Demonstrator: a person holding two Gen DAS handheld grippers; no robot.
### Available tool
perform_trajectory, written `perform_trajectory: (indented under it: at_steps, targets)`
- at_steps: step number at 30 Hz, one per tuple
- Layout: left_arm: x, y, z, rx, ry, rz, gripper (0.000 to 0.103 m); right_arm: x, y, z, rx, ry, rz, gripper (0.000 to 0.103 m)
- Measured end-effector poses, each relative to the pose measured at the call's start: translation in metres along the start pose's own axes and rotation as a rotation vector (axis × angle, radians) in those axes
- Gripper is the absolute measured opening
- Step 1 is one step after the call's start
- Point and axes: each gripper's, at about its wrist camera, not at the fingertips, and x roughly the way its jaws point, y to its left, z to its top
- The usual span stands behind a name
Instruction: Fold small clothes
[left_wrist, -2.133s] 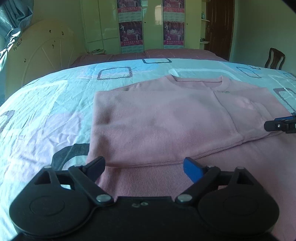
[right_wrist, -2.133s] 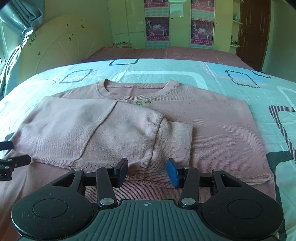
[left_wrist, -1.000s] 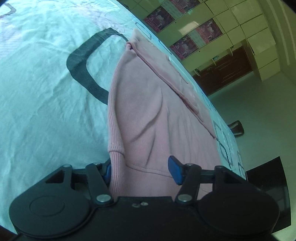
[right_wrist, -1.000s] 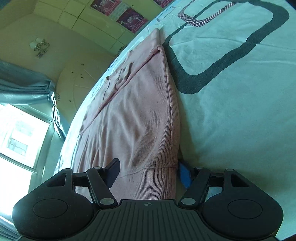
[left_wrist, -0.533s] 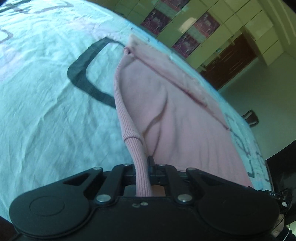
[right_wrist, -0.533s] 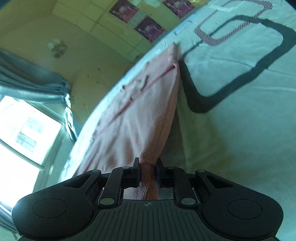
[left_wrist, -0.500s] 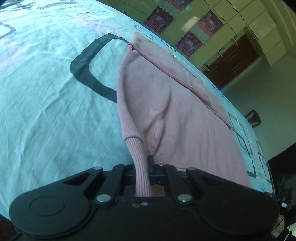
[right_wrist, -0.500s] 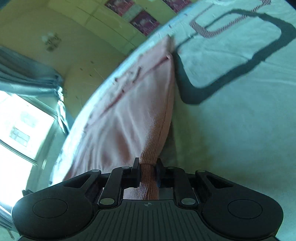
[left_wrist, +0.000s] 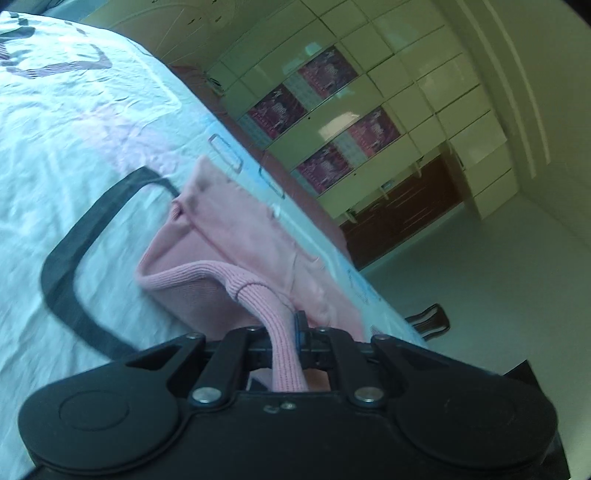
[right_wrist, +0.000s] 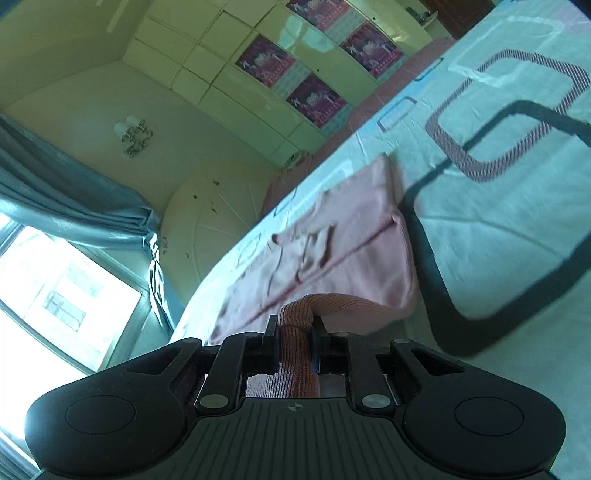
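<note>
1. Both grippers have gone from open above the hem to pinched shut on it. My left gripper (left_wrist: 286, 334) has its fingers narrowed onto the ribbed hem of the pink sweater (left_wrist: 236, 236), and my right gripper (right_wrist: 295, 341) clamps the same ribbed band at the other bottom corner.

2. Since half a second ago the hem has risen off the bed (left_wrist: 74, 122). In the left view the ribbed edge now arches up and curls back toward the collar, where before it ran nearly flat along the sheet.

3. The right view shows the same: the hem bunches into a thick roll between the fingers, and the body of the sweater (right_wrist: 354, 251) looks shorter ahead of me (the cameras have tilted too, so part of that is angle).

4. The upper half of the sweater, sleeves folded across the chest, lies flat on the patterned sheet; only the bottom is airborne.

5. I judge this to be the start of the bottom-to-top fold. Both corners must travel evenly toward the collar, or the fold will land skewed.

6. The risk I see is the lifted layer dragging the sleeves out of place.
</note>
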Motion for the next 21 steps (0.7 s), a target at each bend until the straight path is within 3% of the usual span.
perform_trajectory:
  at_steps: [6,11,14,18,19,20,21]
  targets:
    - [0.083,-0.014,0.067,0.024,0.003,-0.001,0.004,0.069,-0.002,0.077,0.068,-0.010,-0.021,0.015]
    - [0.169,0.001,0.114,0.016,0.091,0.076,0.004,0.149,-0.030,0.129,0.164,0.042,-0.108,0.015]
    - [0.223,0.018,0.132,0.018,0.170,0.156,0.004,0.197,-0.053,0.145,0.197,0.090,-0.179,0.015]
    - [0.274,0.039,0.149,0.034,0.233,0.175,0.008,0.242,-0.083,0.155,0.232,0.107,-0.211,0.016]
    - [0.278,0.040,0.152,0.036,0.230,0.174,0.018,0.244,-0.087,0.157,0.231,0.085,-0.214,0.020]
    - [0.279,0.042,0.156,0.031,0.219,0.156,0.023,0.242,-0.088,0.161,0.230,0.042,-0.243,0.040]
    - [0.277,0.042,0.159,0.037,0.198,0.137,0.035,0.237,-0.088,0.163,0.215,-0.002,-0.256,0.063]
